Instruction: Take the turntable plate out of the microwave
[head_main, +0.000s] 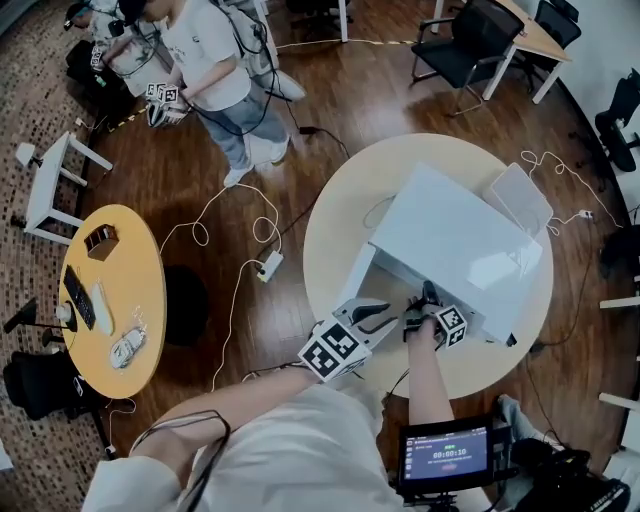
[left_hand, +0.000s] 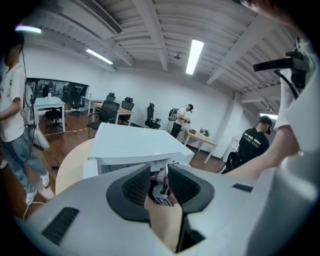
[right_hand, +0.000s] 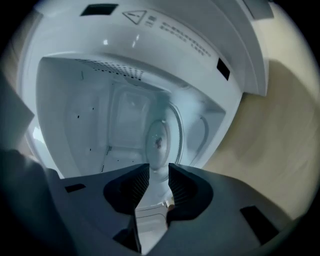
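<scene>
Glassy round hub-centred turntable plate (right_hand: 161, 140) sits in microwave (right_hand: 75, 115); left gripper (left_hand: 159, 171) and right gripper (right_hand: 159, 171) part-open, empty.

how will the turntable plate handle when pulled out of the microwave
The turntable plate looks like smooth, pale glass: probably slippery at the rim and breakable if dropped. A thin round disc, it should stay stiff but may tilt when held by one edge.

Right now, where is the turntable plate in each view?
Head view: not visible; the microwave top hides it.
Left gripper view: not visible; only the microwave shell shows, at centre.
Right gripper view: the plate is at centre, inside the open microwave.
Shared landmark: the white microwave on the table.
</scene>
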